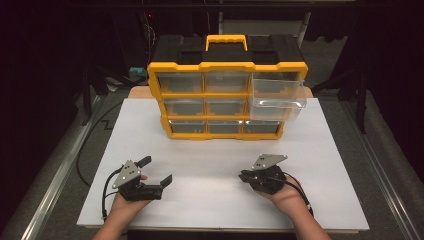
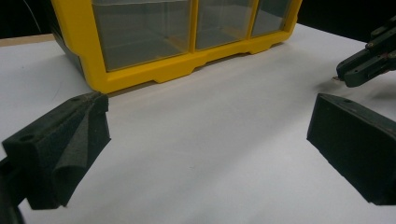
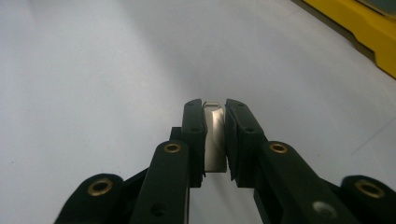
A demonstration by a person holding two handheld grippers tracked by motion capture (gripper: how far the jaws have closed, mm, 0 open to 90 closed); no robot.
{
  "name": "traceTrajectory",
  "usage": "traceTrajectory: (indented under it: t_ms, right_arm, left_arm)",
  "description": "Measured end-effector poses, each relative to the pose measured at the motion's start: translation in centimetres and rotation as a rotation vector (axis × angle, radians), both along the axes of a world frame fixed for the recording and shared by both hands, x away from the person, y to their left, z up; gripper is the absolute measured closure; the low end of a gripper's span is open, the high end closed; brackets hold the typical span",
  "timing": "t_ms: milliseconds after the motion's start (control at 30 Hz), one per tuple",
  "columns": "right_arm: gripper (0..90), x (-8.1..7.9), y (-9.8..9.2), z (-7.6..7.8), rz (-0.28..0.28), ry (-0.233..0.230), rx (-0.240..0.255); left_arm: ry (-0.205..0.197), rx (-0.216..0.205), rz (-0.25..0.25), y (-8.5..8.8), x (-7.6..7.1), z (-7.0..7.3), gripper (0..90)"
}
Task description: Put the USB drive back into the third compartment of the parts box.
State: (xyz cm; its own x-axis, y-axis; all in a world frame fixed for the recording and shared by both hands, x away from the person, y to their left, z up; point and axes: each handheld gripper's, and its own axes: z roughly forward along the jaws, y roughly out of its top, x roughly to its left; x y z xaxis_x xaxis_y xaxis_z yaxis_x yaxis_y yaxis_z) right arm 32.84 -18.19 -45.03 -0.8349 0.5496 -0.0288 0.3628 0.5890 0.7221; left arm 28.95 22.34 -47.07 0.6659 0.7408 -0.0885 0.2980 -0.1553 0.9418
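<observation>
Right gripper: fingers clamped on a small metal piece above the white desk. Left gripper: fingers spread wide, nothing held. Yellow drawer cabinet: one drawer pulled out.

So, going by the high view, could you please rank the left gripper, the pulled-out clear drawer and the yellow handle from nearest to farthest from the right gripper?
1. The left gripper, across the white board on the left, jaws open.
2. The pulled-out clear drawer, ahead at the organizer's top right.
3. The yellow handle, on the organizer's top, at the back.

The right gripper is shut on a small metal piece.
</observation>
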Motion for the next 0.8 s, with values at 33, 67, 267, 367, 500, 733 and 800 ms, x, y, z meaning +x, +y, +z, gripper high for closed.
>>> traceTrajectory:
  t_ms: [33,67,267,367,500,733,800]
  right_arm:
    - [79.6,0.0,-0.2,0.0,-0.005,0.003,-0.003]
    - [79.6,0.1,-0.3,0.0,-0.009,0.0,-0.003]
    - [79.6,0.3,-1.0,0.0,-0.024,0.009,-0.009]
    - [79.6,0.4,-1.2,0.0,-0.031,0.009,-0.009]
    - [79.5,0.5,-1.6,-0.1,-0.041,0.016,-0.01]
    - [79.6,0.6,-2.6,0.0,-0.058,0.02,-0.018]
    - [79.6,0.6,-2.8,0.0,-0.064,0.023,-0.015]
  left_arm:
    - [0.0,0.0,0.0,0.0,0.0,0.0,0.5]
    - [-0.001,0.0,-0.001,0.0,0.0,0.0,0.5]
    - [-0.002,-0.002,-0.001,0.0,0.0,0.0,0.5]
    - [-0.002,-0.003,-0.002,0.0,0.0,0.0,0.5]
    - [-0.005,-0.003,-0.006,0.0,0.0,0.0,0.4]
    - [-0.005,-0.008,-0.004,0.0,0.0,0.0,0.5]
    - [-0.006,-0.008,-0.007,0.0,0.0,0.0,0.4]
